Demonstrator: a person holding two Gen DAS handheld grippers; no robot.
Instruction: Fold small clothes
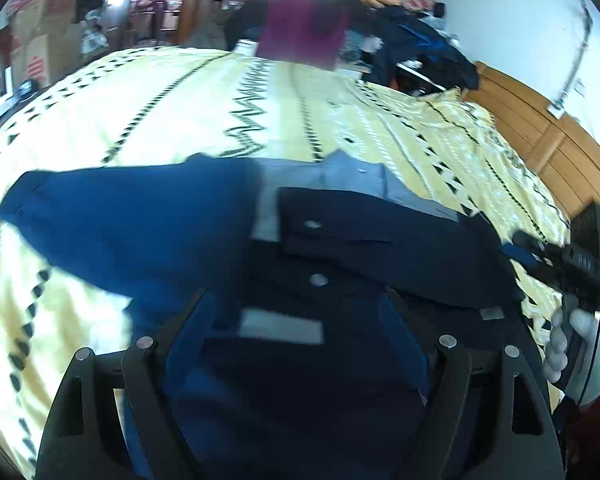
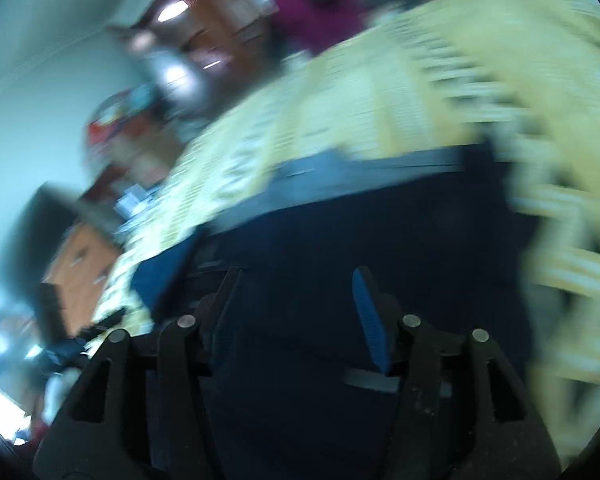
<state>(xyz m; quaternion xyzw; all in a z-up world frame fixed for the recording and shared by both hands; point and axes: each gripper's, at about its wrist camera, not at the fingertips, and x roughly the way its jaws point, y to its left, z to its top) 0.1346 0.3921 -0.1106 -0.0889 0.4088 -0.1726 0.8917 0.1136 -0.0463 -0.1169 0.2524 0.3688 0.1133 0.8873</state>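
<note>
A dark navy garment [image 1: 380, 248] with metal buttons and a grey inner waistband lies spread on the yellow patterned bed sheet [image 1: 180, 112]; its left part looks brighter blue. My left gripper [image 1: 296, 300] hovers low over the garment's near edge, fingers wide apart and holding nothing. The right gripper [image 1: 528, 244], held by a gloved hand [image 1: 560, 344], reaches the garment's right edge. The right wrist view is motion-blurred. It shows the right gripper [image 2: 296, 292] open above the navy garment [image 2: 380, 232], with nothing between its blue-padded fingers [image 2: 370, 320].
A folded purple garment [image 1: 304, 32] lies at the bed's far end beside a heap of dark clothes [image 1: 420, 52]. A wooden headboard [image 1: 540, 136] runs along the right side. Cardboard boxes [image 1: 40, 40] stand beyond the far left. Bare sheet stretches beyond the garment.
</note>
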